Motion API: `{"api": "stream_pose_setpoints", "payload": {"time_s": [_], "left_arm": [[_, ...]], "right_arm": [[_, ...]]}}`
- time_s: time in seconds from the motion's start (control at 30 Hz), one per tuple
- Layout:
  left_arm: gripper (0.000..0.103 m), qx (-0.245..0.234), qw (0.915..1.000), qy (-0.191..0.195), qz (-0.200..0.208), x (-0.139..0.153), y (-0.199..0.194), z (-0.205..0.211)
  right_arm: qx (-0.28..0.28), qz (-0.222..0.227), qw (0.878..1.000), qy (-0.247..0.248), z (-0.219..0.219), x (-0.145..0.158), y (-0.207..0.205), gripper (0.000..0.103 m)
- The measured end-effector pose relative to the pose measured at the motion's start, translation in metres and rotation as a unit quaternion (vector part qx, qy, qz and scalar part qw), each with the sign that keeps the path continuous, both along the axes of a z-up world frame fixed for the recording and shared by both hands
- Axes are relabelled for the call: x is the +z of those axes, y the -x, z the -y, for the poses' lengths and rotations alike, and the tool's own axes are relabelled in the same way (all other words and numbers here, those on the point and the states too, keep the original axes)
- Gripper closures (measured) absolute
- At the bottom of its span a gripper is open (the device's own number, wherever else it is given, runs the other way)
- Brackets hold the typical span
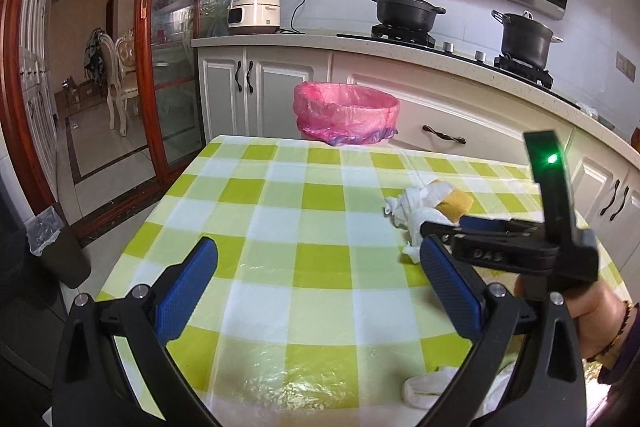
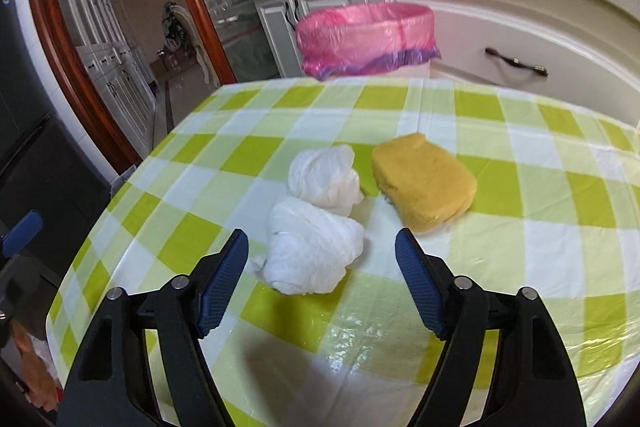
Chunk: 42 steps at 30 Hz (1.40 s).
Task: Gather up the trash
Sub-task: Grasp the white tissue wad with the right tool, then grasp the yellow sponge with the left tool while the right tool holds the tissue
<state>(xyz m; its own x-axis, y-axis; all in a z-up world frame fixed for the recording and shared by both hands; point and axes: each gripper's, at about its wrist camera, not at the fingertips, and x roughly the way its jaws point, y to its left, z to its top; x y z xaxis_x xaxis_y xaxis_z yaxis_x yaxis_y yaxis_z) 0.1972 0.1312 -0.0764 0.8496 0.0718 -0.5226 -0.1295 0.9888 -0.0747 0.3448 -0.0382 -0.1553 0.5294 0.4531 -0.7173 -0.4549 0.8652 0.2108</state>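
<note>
Two crumpled white tissue wads lie on the green-checked tablecloth (image 2: 208, 259), the nearer wad (image 2: 316, 259) touching the farther wad (image 2: 324, 179). A yellow sponge (image 2: 424, 183) lies just right of them. My right gripper (image 2: 320, 241) is open, its blue pads either side of the nearer wad without pressing it. In the left wrist view the same tissue (image 1: 412, 207) and sponge (image 1: 456, 203) sit at the right, with the right gripper (image 1: 430, 227) over them. My left gripper (image 1: 318, 251) is open above bare cloth, nothing between its fingers. A pink-lined bin (image 1: 346, 111) stands beyond the table's far edge.
White cabinets and a counter with a rice cooker (image 1: 254, 13) and two black pots on the hob (image 1: 408, 13) run behind the bin. A dark bin with a clear liner (image 1: 52, 239) stands on the floor at the left. More white crumpled material (image 1: 424, 387) lies at the near table edge.
</note>
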Motion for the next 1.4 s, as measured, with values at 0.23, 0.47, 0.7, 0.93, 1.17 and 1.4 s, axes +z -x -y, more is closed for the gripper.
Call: {"api": "stream_pose_setpoints", "payload": {"time_s": [0.23, 0.47, 0.7, 0.93, 1.17, 1.4], "left_arm": [[0.005, 0.000, 1.0000, 0.004, -0.001, 0.000, -0.009, 0.001], [0.005, -0.007, 0.9999, 0.000, -0.011, -0.007, -0.032, 0.014], [0.006, -0.033, 0.9988, -0.011, -0.033, -0.018, -0.070, 0.035], [0.006, -0.065, 0.9965, -0.018, -0.050, -0.029, -0.123, 0.068], [0.011, -0.094, 0.9928, -0.028, -0.070, -0.036, -0.164, 0.097], [0.015, -0.134, 0.9893, -0.031, -0.049, -0.025, -0.167, 0.140]], "right_arm": [[0.004, -0.002, 1.000, 0.005, -0.002, -0.004, 0.001, 0.056], [0.012, 0.019, 1.000, -0.005, 0.007, 0.005, 0.012, 0.075], [-0.013, 0.027, 0.999, -0.028, 0.047, 0.016, 0.020, 0.075], [-0.043, 0.033, 0.998, -0.041, 0.091, 0.021, 0.029, 0.075], [-0.077, 0.032, 0.994, -0.065, 0.134, 0.024, 0.030, 0.075], [-0.096, 0.036, 0.991, -0.083, 0.154, 0.026, 0.031, 0.075]]}}
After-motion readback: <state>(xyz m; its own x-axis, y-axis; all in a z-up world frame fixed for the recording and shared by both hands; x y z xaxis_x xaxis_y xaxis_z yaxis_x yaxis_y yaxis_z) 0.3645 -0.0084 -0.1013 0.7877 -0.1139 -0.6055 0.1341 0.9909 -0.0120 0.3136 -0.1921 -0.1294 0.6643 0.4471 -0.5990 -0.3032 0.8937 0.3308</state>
